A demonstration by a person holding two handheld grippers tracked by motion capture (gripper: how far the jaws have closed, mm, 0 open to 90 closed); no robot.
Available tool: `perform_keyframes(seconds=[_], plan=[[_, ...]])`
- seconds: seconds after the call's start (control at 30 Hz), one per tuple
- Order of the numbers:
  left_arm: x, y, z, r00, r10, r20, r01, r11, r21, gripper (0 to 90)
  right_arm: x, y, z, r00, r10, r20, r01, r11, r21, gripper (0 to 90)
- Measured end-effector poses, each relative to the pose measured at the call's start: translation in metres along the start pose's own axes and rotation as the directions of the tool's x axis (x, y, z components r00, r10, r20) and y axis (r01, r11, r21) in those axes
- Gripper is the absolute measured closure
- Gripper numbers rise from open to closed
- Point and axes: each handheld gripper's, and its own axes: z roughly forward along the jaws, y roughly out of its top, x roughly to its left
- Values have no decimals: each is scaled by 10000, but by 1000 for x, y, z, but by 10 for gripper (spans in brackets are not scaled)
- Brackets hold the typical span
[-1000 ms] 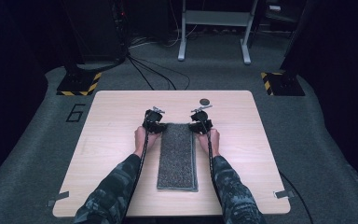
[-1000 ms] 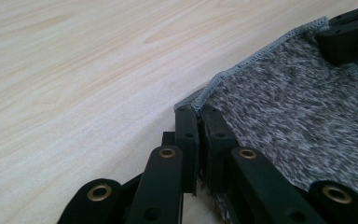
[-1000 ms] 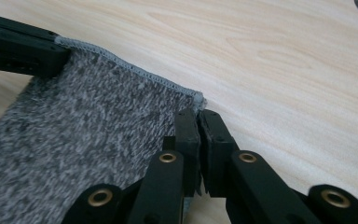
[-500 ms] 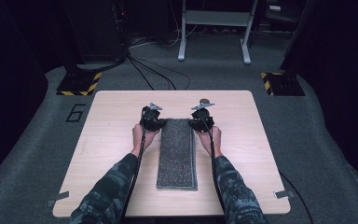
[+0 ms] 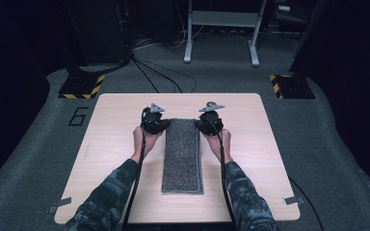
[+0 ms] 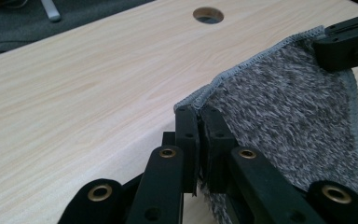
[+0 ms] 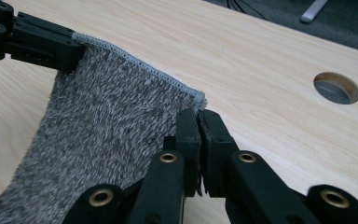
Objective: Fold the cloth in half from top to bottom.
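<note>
The fingers of the left gripper (image 6: 198,126) are pressed together on the far left corner of a long, narrow grey fuzzy towel with a stitched hem (image 5: 183,154), and the fingers of the right gripper (image 7: 199,126) are pinched in the same way on its far right corner. In the high view, the left gripper (image 5: 154,122) and right gripper (image 5: 211,122) sit level with each other on either side of the towel's far short edge, each held in one of the person's hands, with camouflage-patterned sleeves (image 5: 107,195) coming in from the bottom. The towel's long axis runs straight away from the person, down the middle of the pale wood-grain tabletop (image 5: 111,144). Its near end lies flat close to the person's edge of the tabletop. Its far end is raised a little off the wood, stretched between the two pairs of fingers, as both gripper views show. The rest of the towel therefore lies behind the fingers, towards the person, so a fold would likely carry the held edge back over that length. Both hands are equally near the towel, one per corner. Counted: one towel, two grippers, two held corners, and one round hole (image 7: 336,87) in the tabletop beyond the towel's far edge. Dark carpeted floor surrounds the tabletop.
</note>
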Motion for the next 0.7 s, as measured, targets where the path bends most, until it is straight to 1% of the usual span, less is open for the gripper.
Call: perform_keyframes(seconds=[0.03,0.07,0.1,0.13,0.17,0.2,0.27,0.3,0.33,0.37,0.4,0.5,0.57,0.6,0.7], plan=[[-2,0,-2,10000,11,20,-11,9999,-132,866,0,0,-3,10000,-36,-20,36,10000,-68,873],[-4,0,-4,10000,58,23,-58,9999,-163,866,0,0,-6,10000,27,-53,-28,9999,-162,873],[-5,0,-6,9999,134,54,-133,9997,-207,866,0,-1,-11,9999,-24,-104,22,9997,-259,873],[-6,0,-8,9997,243,87,-241,9996,-152,866,0,-1,-11,9999,-24,-104,22,9997,-259,873],[-8,1,-10,9996,271,112,-269,9995,-182,866,1,-2,-16,9999,-10,-121,6,9994,-349,872],[-9,1,-12,9995,275,138,-272,9994,-233,866,1,-2,-16,9999,-10,-121,6,9994,-349,872],[-12,1,-15,9993,316,182,-310,9989,-339,866,1,-3,-22,9998,-104,-174,95,9988,-473,873],[-15,0,-20,9987,450,225,-442,9985,-332,866,3,-4,-27,9996,-162,-214,149,9982,-579,873],[-15,0,-20,9987,450,225,-442,9985,-332,866,3,-4,-27,9996,-162,-214,149,9982,-579,873],[-18,-1,-24,9983,508,275,-496,9978,-437,866,6,-5,-32,9994,-203,-280,183,9974,-698,873],[-18,-1,-24,9983,508,275,-496,9978,-437,866,6,-5,-32,9994,-203,-280,183,9974,-698,873],[-23,-4,-32,9973,622,394,-599,9965,-576,865,13,-8,-42,9983,-503,-302,474,9948,-899,873],[-24,-5,-34,9971,634,421,-610,9966,-550,865,15,-9,-45,9982,-473,-363,438,9948,-919,872],[-25,-5,-37,9968,666,445,-641,9964,-560,865,17,-10,-47,9976,-579,-388,538,9937,-988,872],[-27,-11,-44,9964,687,487,-656,9959,-627,865,24,-15,-57,9967,-689,-433,633,9909,-1190,872]])
